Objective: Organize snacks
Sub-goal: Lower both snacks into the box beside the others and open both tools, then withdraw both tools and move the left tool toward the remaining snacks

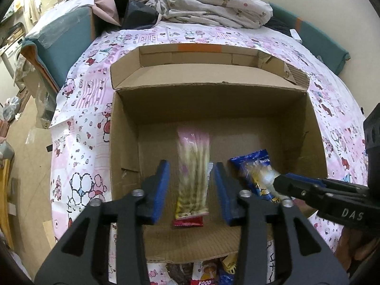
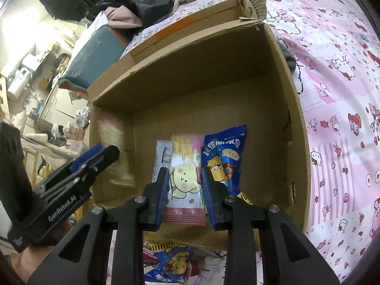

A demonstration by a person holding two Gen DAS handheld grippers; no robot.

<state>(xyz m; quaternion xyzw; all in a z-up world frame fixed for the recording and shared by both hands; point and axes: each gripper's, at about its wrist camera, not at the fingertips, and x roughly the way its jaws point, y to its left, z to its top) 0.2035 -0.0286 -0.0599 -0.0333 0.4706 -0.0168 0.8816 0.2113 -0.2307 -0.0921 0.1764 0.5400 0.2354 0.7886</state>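
Observation:
An open cardboard box point(image 1: 311, 128) sits on a pink cartoon bedsheet; it also shows in the right wrist view point(image 2: 294, 118). My left gripper point(image 1: 192, 187) is open over the box, and a blurred pink and yellow snack packet point(image 1: 193, 166) hangs free between its fingers. My right gripper point(image 2: 185, 197) has its fingers against the sides of a pink bear packet point(image 2: 184, 185), above a blue snack bag point(image 2: 224, 156) and a white packet point(image 2: 163, 154) on the box floor. The blue bag point(image 1: 256, 166) also shows in the left wrist view.
More snack packets point(image 2: 166, 261) lie on the sheet in front of the box point(image 1: 213, 273). A bundled quilt point(image 1: 213, 2) and a teal cushion point(image 1: 64, 42) lie behind the box. The bed edge and floor are at the left point(image 1: 26, 142).

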